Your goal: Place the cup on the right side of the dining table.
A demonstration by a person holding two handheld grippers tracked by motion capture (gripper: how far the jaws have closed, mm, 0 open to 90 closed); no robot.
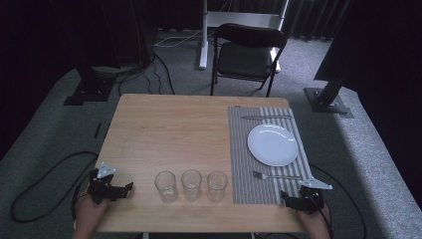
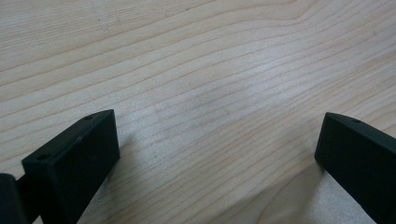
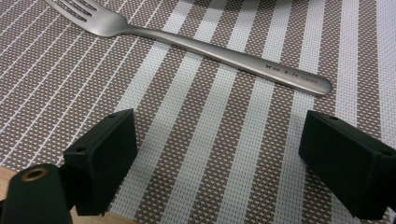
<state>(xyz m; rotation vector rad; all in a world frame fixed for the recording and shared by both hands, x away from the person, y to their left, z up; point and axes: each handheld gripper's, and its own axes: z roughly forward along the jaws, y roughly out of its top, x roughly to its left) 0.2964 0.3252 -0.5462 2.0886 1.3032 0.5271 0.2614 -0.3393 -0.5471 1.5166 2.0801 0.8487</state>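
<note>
A striped placemat (image 1: pixel 239 149) covers the right part of the wooden table (image 1: pixel 169 134). On it lie a white plate (image 1: pixel 272 144), a knife (image 1: pixel 266 117) beyond the plate and a fork (image 1: pixel 276 176) in front of it. Three clear glasses (image 1: pixel 191 184) stand in a row near the front edge. My left gripper (image 1: pixel 124 189) rests at the front left corner, open over bare wood (image 2: pixel 219 140). My right gripper (image 1: pixel 287 198) sits at the mat's front right corner, open, with the fork (image 3: pixel 205 51) lying just beyond its jaws on the mat (image 3: pixel 210 140).
A black folding chair (image 1: pixel 247 55) stands behind the table's far edge. Cables (image 1: pixel 45 179) trail on the carpet to the left, and dark stands rise at both sides, one at the right (image 1: pixel 328 94).
</note>
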